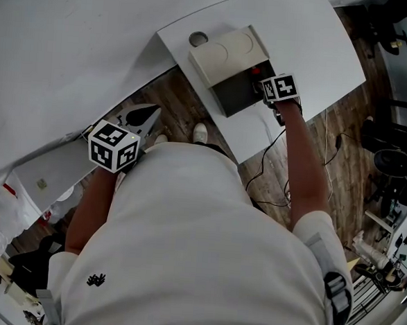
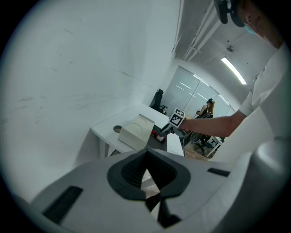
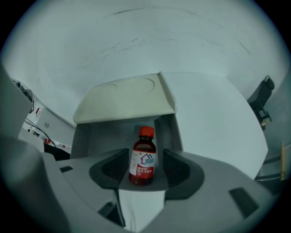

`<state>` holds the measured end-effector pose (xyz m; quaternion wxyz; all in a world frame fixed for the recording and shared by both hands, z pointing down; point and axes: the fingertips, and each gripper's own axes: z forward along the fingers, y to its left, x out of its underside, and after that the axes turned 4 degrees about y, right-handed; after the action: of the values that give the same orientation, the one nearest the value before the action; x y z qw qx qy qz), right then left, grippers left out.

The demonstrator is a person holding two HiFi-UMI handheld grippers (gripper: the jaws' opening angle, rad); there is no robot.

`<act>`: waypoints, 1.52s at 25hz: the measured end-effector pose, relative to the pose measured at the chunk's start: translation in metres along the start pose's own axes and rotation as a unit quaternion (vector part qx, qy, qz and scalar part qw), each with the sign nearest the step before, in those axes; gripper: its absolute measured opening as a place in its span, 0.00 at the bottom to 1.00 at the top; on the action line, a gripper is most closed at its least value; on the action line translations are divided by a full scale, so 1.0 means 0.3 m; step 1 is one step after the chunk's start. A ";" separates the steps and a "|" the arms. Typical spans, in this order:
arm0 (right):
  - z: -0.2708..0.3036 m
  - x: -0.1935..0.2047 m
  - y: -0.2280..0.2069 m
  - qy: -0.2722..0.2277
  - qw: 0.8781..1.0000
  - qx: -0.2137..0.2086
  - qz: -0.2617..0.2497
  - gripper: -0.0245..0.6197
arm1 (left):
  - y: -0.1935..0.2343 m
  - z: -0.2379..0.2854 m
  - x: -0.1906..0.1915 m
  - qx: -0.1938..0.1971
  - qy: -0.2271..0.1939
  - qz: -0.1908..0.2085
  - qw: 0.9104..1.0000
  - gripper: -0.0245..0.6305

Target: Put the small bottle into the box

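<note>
A small brown bottle [image 3: 142, 159] with a red cap and a white label stands upright on the grey floor of the beige box [image 3: 122, 100], just inside its open front. My right gripper [image 3: 144, 170] is open, with a pad on either side of the bottle and a gap at each side. In the head view the box [image 1: 225, 52] sits on the white table [image 1: 316, 48], and the right gripper [image 1: 260, 84] reaches into its dark opening. My left gripper [image 1: 140, 118] hangs off the table by the person's left side, its jaws [image 2: 146, 157] shut and holding nothing.
A round hole [image 1: 198, 38] is set in the tabletop behind the box. A white wall [image 1: 59, 44] runs along the left. Cables [image 1: 269, 166] trail over the wooden floor under the table's near edge. Office chairs [image 1: 397, 33] and a wire rack [image 1: 372, 288] stand to the right.
</note>
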<state>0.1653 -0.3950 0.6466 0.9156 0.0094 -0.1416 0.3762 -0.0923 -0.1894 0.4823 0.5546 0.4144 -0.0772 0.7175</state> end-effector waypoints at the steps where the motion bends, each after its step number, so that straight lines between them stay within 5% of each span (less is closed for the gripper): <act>1: -0.011 0.001 -0.002 -0.004 1.000 0.004 0.004 0.41 | 0.001 -0.003 0.001 0.002 0.000 0.002 1.000 0.05; 13: -0.209 0.021 0.099 -0.096 0.993 0.030 0.054 0.37 | 0.007 -0.056 0.042 0.032 -0.002 0.031 0.999 0.05; 21: -0.309 0.148 0.282 -0.162 0.980 0.043 0.102 0.07 | -0.002 -0.107 0.124 0.054 0.003 0.043 0.998 0.05; 38: -0.339 0.410 0.896 -0.210 0.964 -0.037 0.157 0.05 | -0.063 -0.172 0.313 0.111 0.040 0.087 0.989 0.05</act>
<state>0.0885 -0.1053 0.5578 0.7946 0.0319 -0.3443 0.4990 -0.1063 -0.0841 0.5062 0.4435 0.4360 -0.0105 0.7830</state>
